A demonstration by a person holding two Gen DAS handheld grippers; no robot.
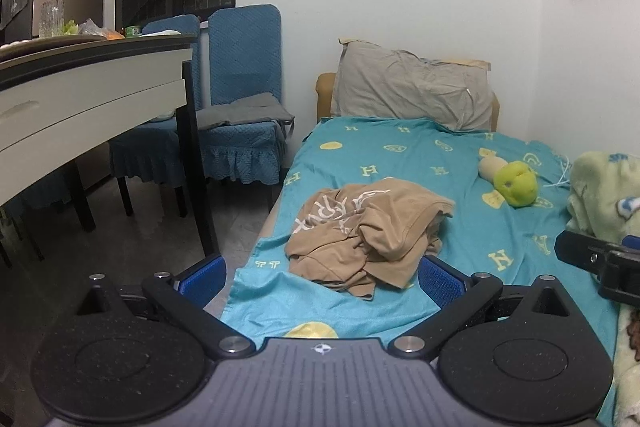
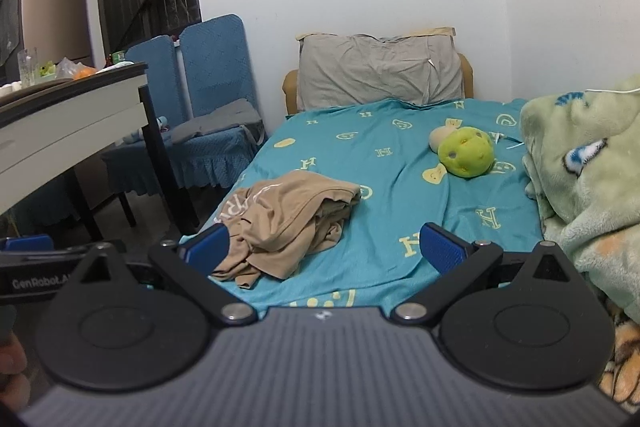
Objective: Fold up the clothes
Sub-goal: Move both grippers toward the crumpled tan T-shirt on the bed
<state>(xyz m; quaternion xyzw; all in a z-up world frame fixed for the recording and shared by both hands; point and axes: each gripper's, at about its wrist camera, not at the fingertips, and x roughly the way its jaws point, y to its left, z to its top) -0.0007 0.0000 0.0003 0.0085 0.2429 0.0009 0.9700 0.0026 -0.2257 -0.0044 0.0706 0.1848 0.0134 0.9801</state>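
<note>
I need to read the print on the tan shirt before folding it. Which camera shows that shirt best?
The left wrist view: the tan shirt lies centred between the open left claw fingers, its white lettering facing the camera. The right wrist view shows the shirt off to the left, partly hidden behind a finger of the open right claw.

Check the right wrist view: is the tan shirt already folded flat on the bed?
No. The tan shirt lies crumpled in a heap on the teal sheet, untouched.
</note>
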